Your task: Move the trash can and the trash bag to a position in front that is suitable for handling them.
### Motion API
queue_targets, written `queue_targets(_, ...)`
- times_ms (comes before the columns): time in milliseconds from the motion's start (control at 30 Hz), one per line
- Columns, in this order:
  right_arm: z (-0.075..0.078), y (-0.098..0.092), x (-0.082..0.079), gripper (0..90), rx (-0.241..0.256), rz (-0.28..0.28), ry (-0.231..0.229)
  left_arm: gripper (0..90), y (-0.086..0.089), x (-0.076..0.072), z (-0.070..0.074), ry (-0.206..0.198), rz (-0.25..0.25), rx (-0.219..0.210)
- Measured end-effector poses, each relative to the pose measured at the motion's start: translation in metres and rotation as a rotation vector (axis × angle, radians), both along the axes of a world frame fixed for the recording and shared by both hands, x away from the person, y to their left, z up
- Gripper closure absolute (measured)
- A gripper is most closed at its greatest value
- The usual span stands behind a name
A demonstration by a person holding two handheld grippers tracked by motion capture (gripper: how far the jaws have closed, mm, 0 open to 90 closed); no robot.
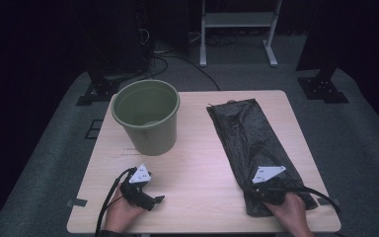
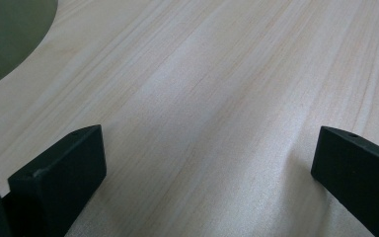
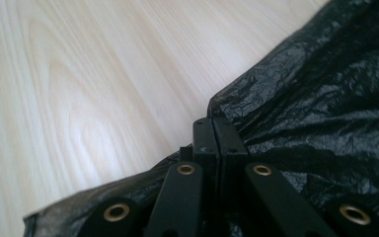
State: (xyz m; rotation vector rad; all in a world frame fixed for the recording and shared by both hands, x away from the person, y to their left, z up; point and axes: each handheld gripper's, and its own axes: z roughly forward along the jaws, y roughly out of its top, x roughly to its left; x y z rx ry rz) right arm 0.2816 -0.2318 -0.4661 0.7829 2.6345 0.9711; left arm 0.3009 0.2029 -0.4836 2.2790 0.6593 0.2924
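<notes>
A black plastic bag lies flat along the right half of the pale wooden table. My right gripper is at the bag's near left edge. In the right gripper view its jaws are pressed together, pinching the edge of the crinkled bag, which peaks at their tips. An olive-green bucket stands upright at the back left and looks empty. My left gripper rests near the front left edge, open, with bare wood between its jaws. A curve of the bucket shows beyond it.
Beyond the table's far edge are grey carpet, black stand bases with cables, and a white frame. Bare wood lies between the bucket and the bag.
</notes>
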Motion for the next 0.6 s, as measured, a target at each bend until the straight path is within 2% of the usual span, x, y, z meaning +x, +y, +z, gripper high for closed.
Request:
queue_targets(233,-0.002,-0.043,-0.019,85.5,0.032,-0.047,0.013,0.0,0.0,0.0,0.0,0.0,0.005,0.0)
queue_targets(300,0.0,-0.051,-0.022,79.2,0.047,-0.064,0.009,0.0,0.0,0.0,0.0,0.0,0.005,0.0)
queue_targets(433,0.014,-0.055,-0.021,66.5,0.079,-0.085,-0.041,0.0,0.0,-0.001,0.0,0.0,0.005,0.0)
queue_targets(533,0.026,-0.054,-0.014,57.7,0.097,-0.093,-0.074,0.0,0.0,0.0,0.0,0.0,0.005,0.0)
queue_targets(600,0.032,-0.053,-0.004,47.8,0.099,-0.113,-0.082,0.0,0.0,0.0,0.0,0.0,0.005,0.0)
